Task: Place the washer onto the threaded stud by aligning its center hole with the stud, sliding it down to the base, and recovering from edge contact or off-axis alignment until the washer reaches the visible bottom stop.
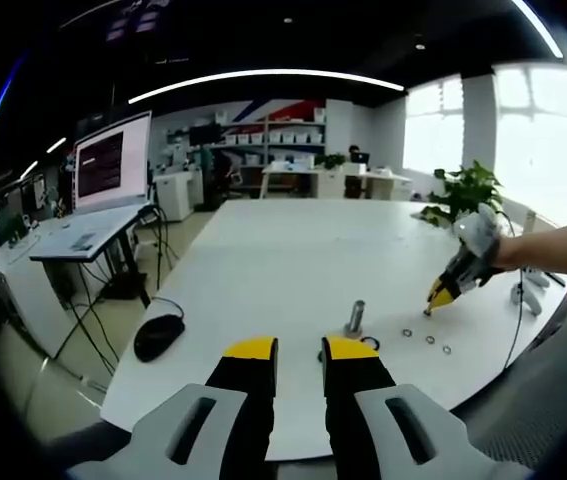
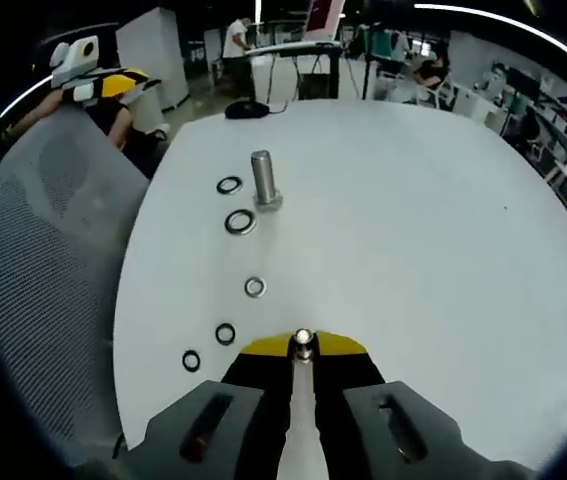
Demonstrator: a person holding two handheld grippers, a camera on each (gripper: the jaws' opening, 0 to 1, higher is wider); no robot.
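Closer, right gripper (image 2: 303, 345) pinches washer (image 2: 303, 338).

The left claw (image 1: 299, 350) has black jaws capped with yellow tips, set on light grey moulded housings with dark oval slots. The right claw (image 2: 303, 345) matches, black with a yellow tip band.

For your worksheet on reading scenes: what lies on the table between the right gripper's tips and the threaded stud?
In the right gripper view, a small silvery washer lies between the right gripper and the stud, with a dark ring near the stud's base.
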